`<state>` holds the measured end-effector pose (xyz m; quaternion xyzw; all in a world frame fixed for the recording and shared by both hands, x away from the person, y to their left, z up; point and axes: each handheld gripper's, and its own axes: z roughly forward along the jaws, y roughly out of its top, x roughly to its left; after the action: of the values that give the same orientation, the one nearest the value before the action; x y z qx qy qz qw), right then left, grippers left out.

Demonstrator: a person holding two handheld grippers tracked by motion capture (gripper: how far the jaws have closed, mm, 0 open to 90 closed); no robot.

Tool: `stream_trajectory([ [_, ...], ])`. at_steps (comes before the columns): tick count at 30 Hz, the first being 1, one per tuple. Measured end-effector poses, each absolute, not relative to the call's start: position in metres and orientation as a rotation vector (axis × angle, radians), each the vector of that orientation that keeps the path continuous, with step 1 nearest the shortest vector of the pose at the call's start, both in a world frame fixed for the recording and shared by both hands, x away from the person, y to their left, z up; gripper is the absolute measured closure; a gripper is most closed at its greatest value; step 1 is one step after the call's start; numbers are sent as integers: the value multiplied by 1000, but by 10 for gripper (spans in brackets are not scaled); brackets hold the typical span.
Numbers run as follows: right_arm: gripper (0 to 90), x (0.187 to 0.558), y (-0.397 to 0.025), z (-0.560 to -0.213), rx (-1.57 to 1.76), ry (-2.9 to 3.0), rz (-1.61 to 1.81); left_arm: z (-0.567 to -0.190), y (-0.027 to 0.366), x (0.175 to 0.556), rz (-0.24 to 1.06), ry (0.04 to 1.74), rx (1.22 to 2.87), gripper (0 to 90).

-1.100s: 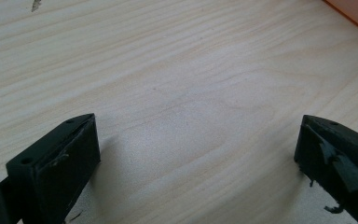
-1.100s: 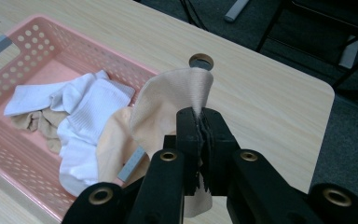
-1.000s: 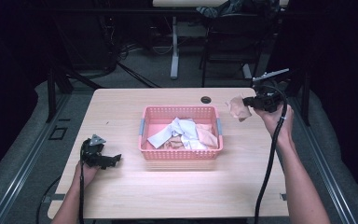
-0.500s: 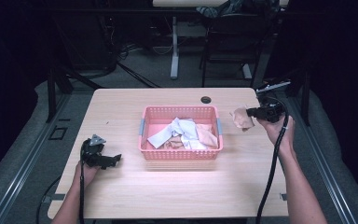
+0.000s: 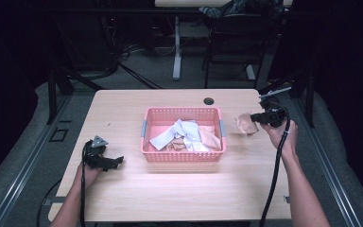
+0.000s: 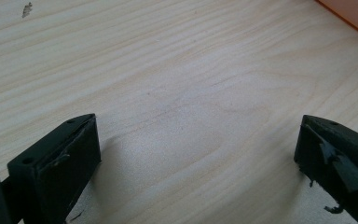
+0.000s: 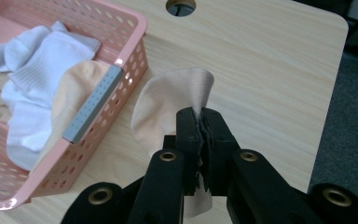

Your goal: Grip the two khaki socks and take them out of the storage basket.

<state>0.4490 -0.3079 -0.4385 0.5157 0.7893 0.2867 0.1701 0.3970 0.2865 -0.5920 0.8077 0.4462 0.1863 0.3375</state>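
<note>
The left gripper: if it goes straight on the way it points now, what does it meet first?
Probably the pink basket. The left gripper, open and low over the table, points toward its near left corner; only bare wood lies between, though depth is unclear.

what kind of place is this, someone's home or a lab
Probably a lab or recording workspace, not a home: a bare wooden table with a cable hole stands on grey carpet in a dark room, with cables and table legs behind it, and each hand holds a cabled gripper.

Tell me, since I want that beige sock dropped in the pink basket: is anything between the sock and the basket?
Nothing visible on the bare table between. The right gripper holds the beige sock beside the pink basket; only the basket's near wall has to be cleared. White socks already lie inside.
</note>
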Motion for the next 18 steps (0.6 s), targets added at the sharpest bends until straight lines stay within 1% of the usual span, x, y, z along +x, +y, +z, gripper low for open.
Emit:
stream_trajectory([
  [7, 860, 459, -310, -469, 1535, 2338, 768, -592, 286, 397, 487, 1166, 2103, 1],
  [15, 851, 468, -305, -503, 1574, 2458, 631, -592, 286, 397, 489, 1168, 2103, 1],
  [16, 841, 469, -304, -506, 1590, 2466, 614, -592, 286, 397, 488, 1168, 2103, 1],
  [17, 813, 471, -303, -510, 1601, 2499, 590, -592, 286, 397, 488, 1168, 2103, 1],
  [18, 760, 472, -303, -514, 1606, 2513, 561, -592, 286, 397, 488, 1168, 2103, 1],
])
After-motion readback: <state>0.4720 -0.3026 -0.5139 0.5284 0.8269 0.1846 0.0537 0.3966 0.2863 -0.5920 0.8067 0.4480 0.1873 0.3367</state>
